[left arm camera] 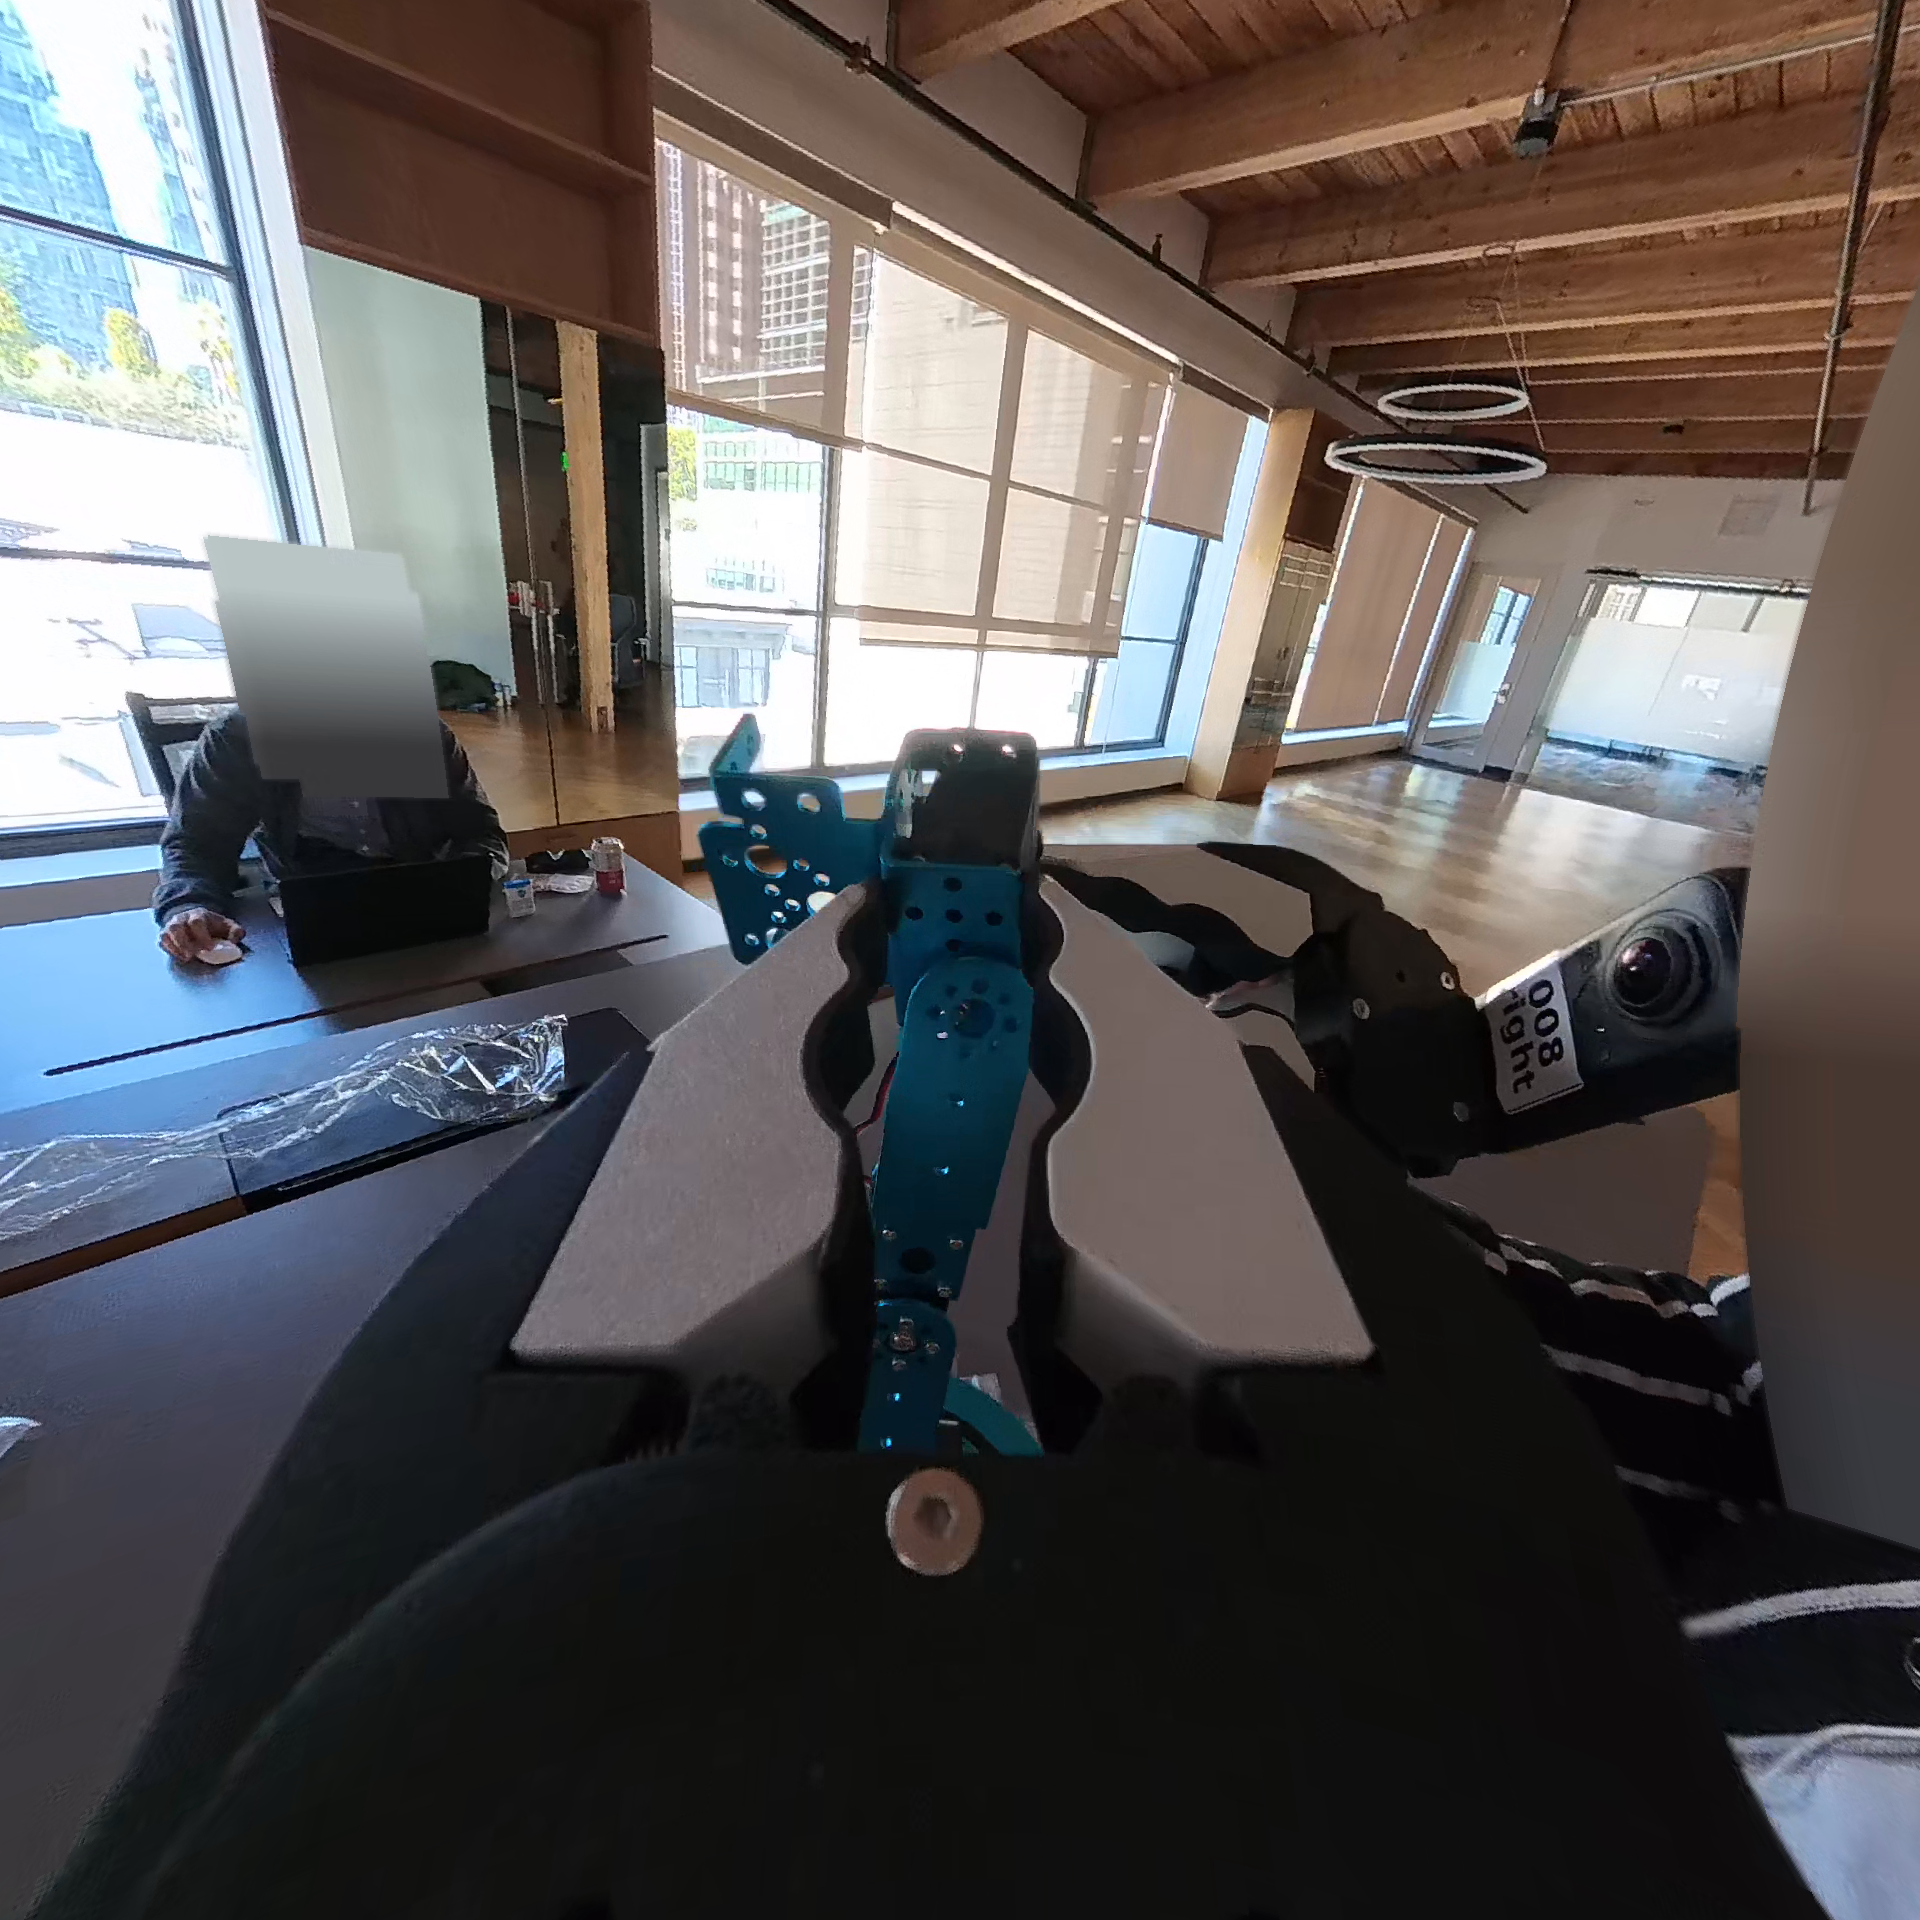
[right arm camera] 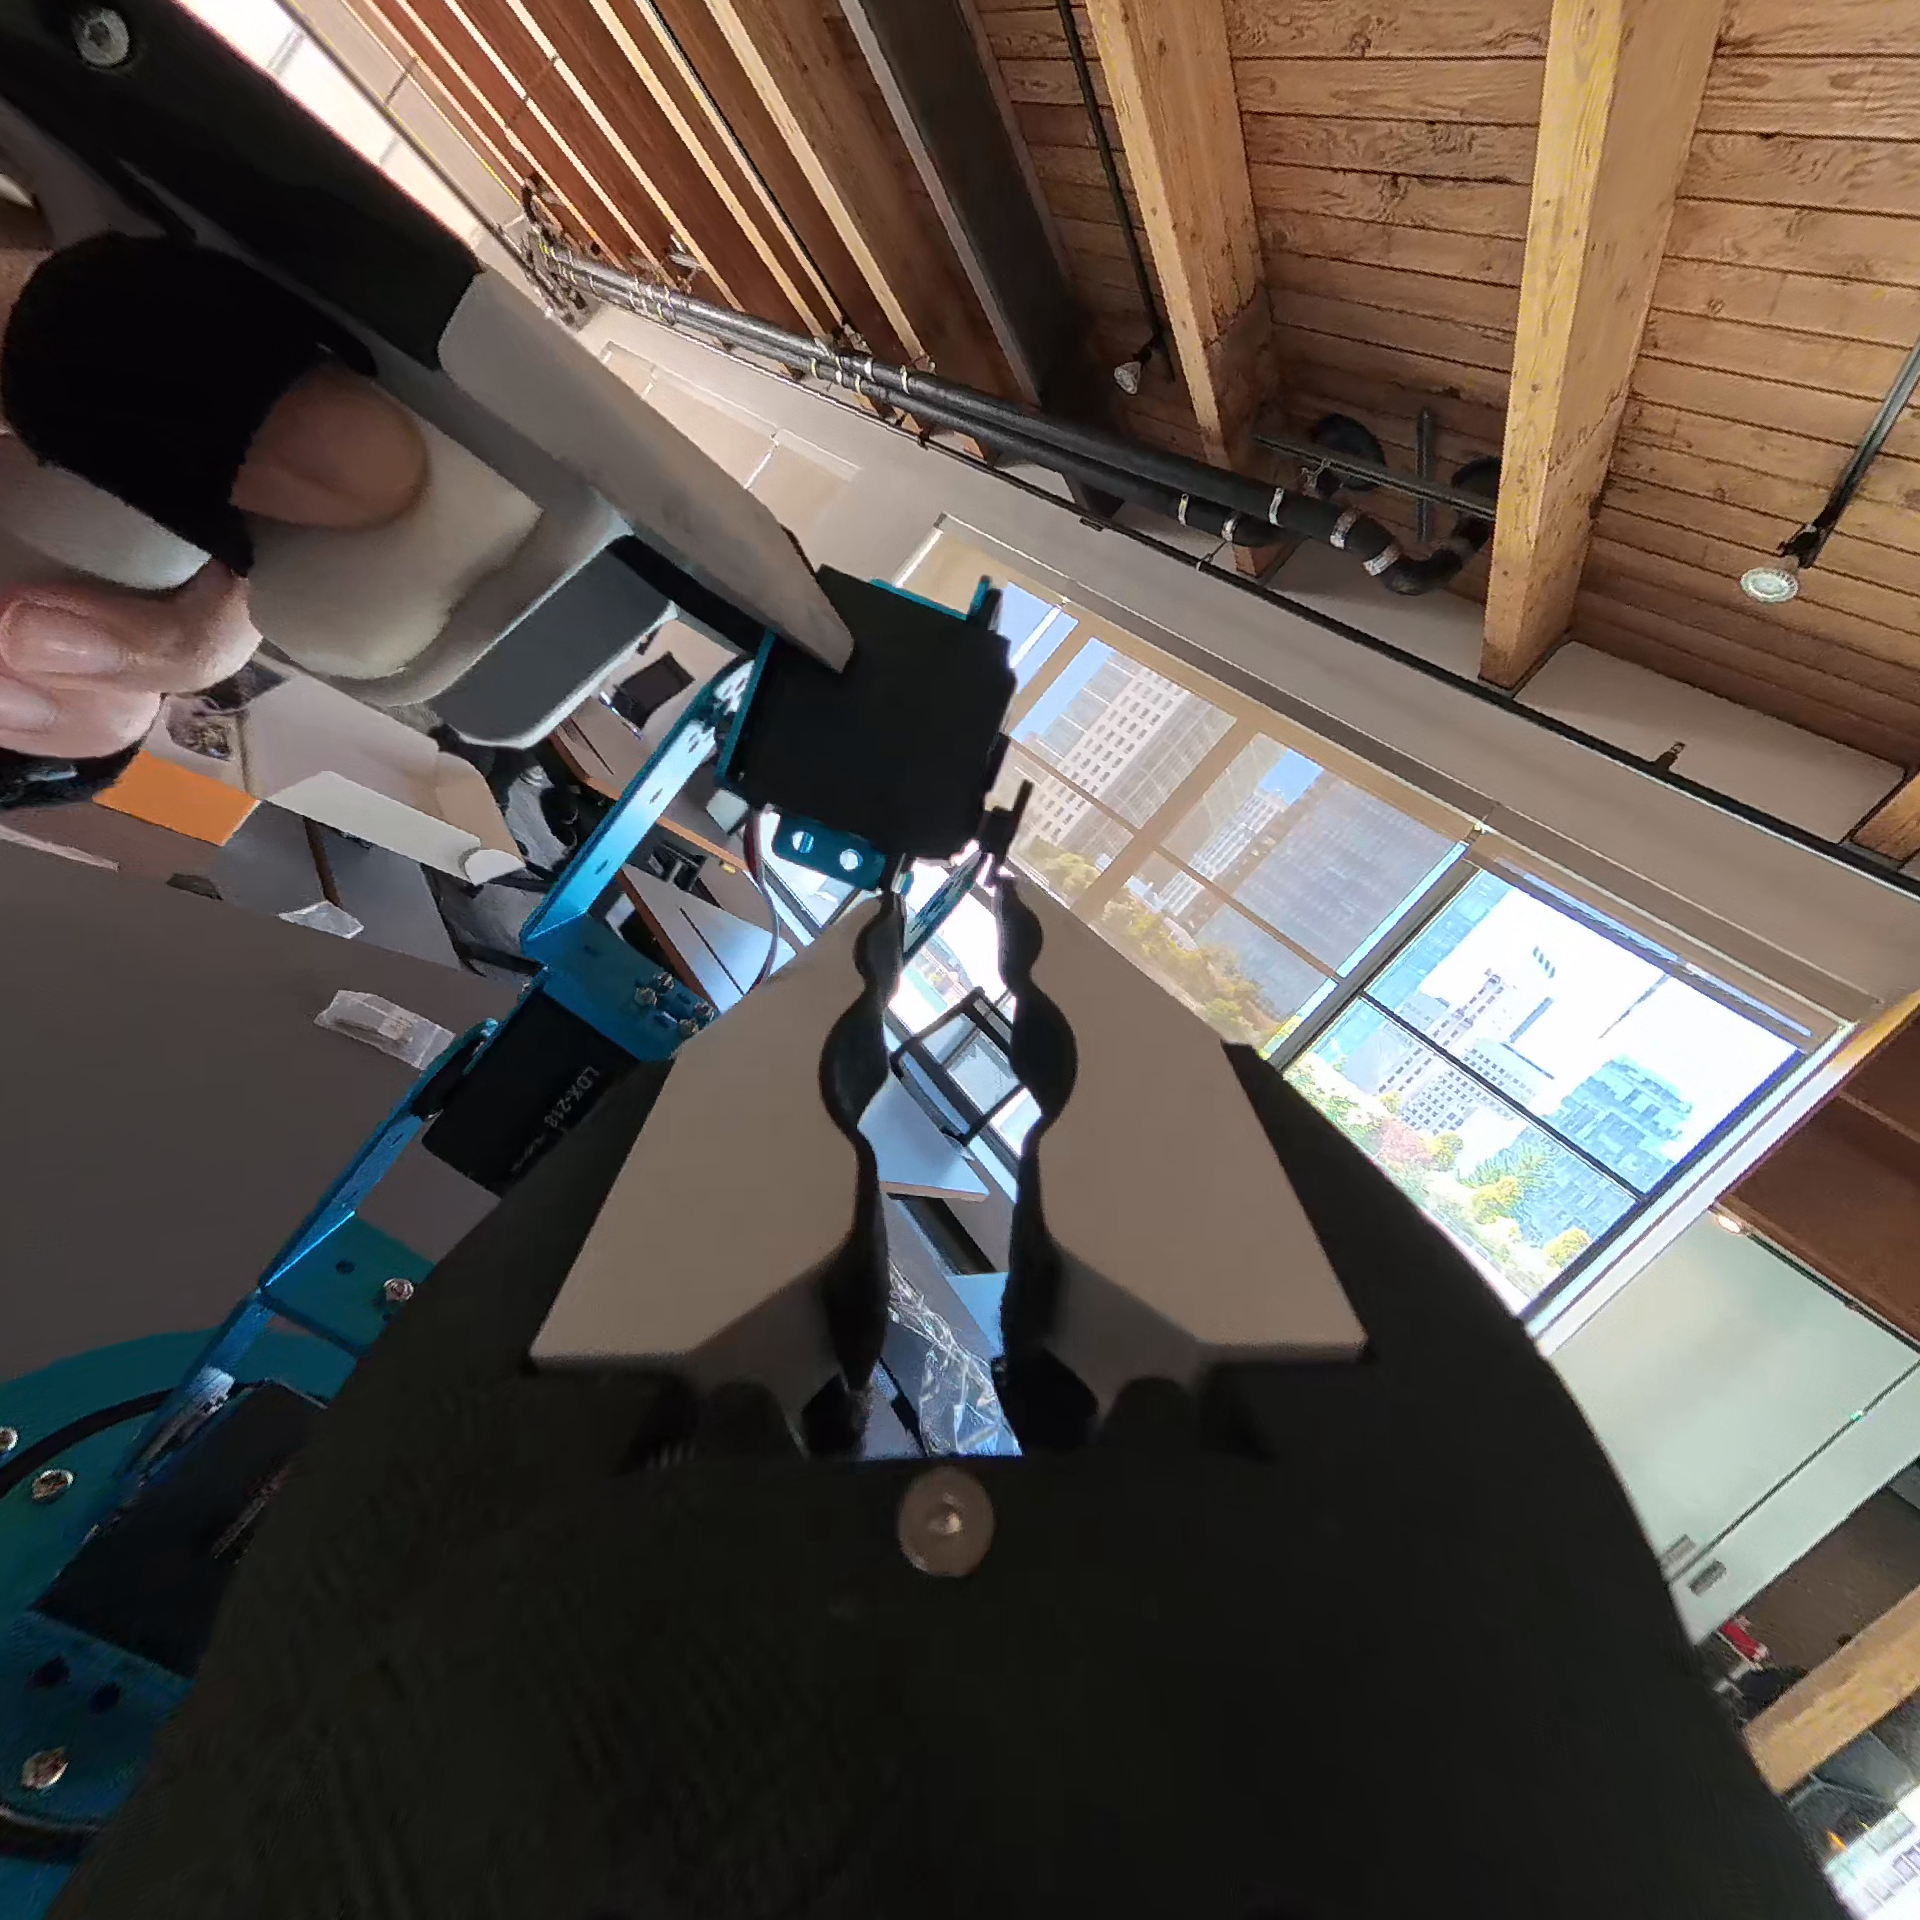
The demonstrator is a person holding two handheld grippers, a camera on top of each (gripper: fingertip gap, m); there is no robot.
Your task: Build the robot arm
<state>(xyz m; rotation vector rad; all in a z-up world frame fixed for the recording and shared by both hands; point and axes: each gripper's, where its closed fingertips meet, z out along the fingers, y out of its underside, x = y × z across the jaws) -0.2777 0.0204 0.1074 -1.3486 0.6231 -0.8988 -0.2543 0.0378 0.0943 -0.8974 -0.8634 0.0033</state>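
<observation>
A blue metal robot arm (left arm camera: 940, 1122) with black servos stands up off a dark table (left arm camera: 156, 1351). My left gripper (left arm camera: 951, 894) is shut on its upper blue link, just below the top black servo (left arm camera: 977, 800). My right gripper (left arm camera: 1143, 873) comes in from the right, with its tips beside that servo. In the right wrist view my right gripper (right arm camera: 943, 899) has a narrow gap between its jaws and nothing in it. Its tips sit just under the black servo (right arm camera: 883, 717). One of the left gripper's fingers (right arm camera: 644, 499) presses on the servo's side. The arm's blue links (right arm camera: 613, 831) run down to the lower left.
A person (left arm camera: 322, 831) sits at the far end of the desk with a black laptop (left arm camera: 384, 904) and a red can (left arm camera: 608, 868). Crumpled clear plastic (left arm camera: 395, 1081) lies on the table to the left. A small plastic bag (right arm camera: 374, 1023) lies near the arm. Wooden floor (left arm camera: 1455, 831) lies beyond. Left and right tips are no more than a few centimetres apart.
</observation>
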